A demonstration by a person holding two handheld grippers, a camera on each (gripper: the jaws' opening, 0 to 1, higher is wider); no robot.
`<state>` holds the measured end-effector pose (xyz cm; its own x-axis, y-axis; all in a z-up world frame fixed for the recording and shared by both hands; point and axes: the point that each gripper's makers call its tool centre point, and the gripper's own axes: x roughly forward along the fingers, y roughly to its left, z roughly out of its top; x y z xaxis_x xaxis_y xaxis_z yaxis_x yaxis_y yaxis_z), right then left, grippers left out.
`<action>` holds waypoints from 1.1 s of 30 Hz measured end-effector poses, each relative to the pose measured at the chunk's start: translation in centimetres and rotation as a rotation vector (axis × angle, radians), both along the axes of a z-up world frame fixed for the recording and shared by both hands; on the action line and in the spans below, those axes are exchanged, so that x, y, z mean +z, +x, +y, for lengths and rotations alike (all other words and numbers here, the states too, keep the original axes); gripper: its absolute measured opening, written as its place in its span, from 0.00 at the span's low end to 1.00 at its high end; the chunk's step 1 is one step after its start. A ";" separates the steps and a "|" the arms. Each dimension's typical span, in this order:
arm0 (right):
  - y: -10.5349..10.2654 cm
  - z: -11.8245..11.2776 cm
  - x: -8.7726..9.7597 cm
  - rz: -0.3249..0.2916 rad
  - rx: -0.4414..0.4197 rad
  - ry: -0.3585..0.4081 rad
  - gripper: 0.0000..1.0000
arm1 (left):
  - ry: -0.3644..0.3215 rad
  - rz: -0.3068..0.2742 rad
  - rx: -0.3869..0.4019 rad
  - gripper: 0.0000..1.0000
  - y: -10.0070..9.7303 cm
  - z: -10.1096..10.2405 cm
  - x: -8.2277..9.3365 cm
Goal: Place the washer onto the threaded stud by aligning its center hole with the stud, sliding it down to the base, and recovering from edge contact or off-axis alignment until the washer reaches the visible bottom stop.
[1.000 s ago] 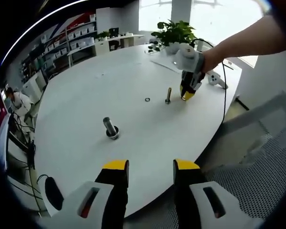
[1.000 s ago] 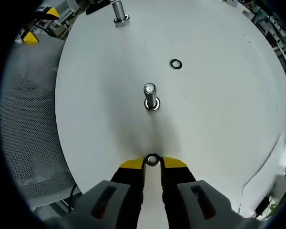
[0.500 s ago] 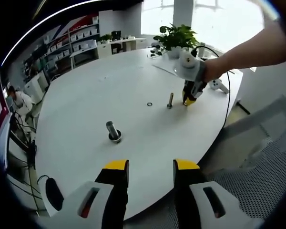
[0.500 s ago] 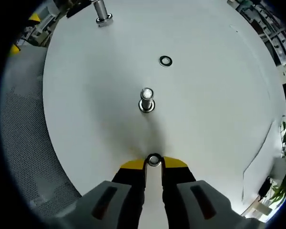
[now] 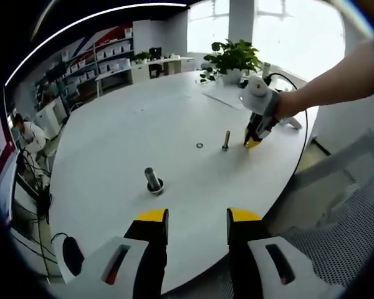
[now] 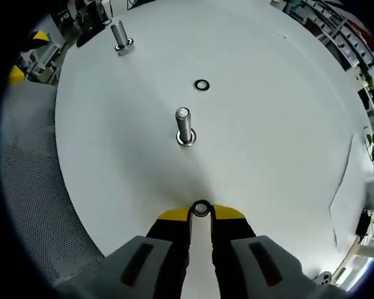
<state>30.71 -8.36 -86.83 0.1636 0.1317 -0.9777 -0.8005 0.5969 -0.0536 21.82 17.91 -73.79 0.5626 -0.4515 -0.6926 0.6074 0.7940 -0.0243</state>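
My right gripper [image 6: 200, 213] is shut on a small metal washer [image 6: 201, 208], pinched at its yellow tips above the white table. Ahead of it stands an upright threaded stud [image 6: 184, 126] on its base, a short gap away. A second washer [image 6: 201, 85] lies flat beyond the stud. From the left gripper view, the same stud [image 5: 225, 140] and loose washer [image 5: 199, 146] sit mid-table, with the right gripper [image 5: 252, 141] just right of the stud, held by a person's hand. My left gripper [image 5: 197, 218] stands open near the table's front edge, holding nothing.
A second, thicker stud [image 5: 153, 180] [image 6: 119, 36] stands apart on the round white table [image 5: 124, 131]. A mesh chair [image 5: 343, 218] is at the right. A potted plant [image 5: 234, 57], paper and cable lie at the far side. Shelves and a seated person [image 5: 26, 132] are at the left.
Both views have shifted with the hands. The right gripper has kept its hold on the washer and drawn slightly farther from the stud. The left gripper has pulled back.
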 end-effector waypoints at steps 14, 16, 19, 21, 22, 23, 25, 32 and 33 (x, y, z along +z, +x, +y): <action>0.2 1.8 3.8 -0.050 -0.024 0.079 0.13 | -0.010 -0.017 -0.018 0.35 0.1 -0.4 0.4; 0.3 2.2 4.2 -0.058 -0.020 0.088 0.13 | -0.011 -0.017 -0.019 0.35 0.1 -0.4 0.4; 0.6 2.7 4.9 -0.074 -0.011 0.094 0.13 | -0.013 -0.019 -0.022 0.35 0.0 -0.5 0.5; 0.9 3.1 5.3 -0.084 0.000 0.098 0.13 | -0.014 -0.023 -0.022 0.35 0.1 -0.5 0.6; 1.1 3.3 5.5 -0.088 0.004 0.099 0.13 | -0.016 -0.023 -0.022 0.35 0.1 -0.5 0.6; 1.3 3.5 5.7 -0.093 0.010 0.100 0.13 | -0.017 -0.022 -0.021 0.35 0.1 -0.6 0.6; 1.5 4.0 6.1 -0.099 0.019 0.102 0.13 | -0.016 -0.023 -0.022 0.35 0.1 -0.5 0.6; 2.3 4.8 6.6 -0.108 0.046 0.097 0.13 | -0.017 -0.025 -0.024 0.35 0.1 -0.6 0.7; 2.2 5.0 6.8 -0.108 0.049 0.100 0.13 | -0.018 -0.025 -0.023 0.35 0.1 -0.6 0.7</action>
<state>32.95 -3.38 -80.03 0.2581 0.2378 -0.9364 -0.8214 0.5642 -0.0832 21.91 17.36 -73.12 0.5686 -0.4767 -0.6704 0.6263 0.7793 -0.0230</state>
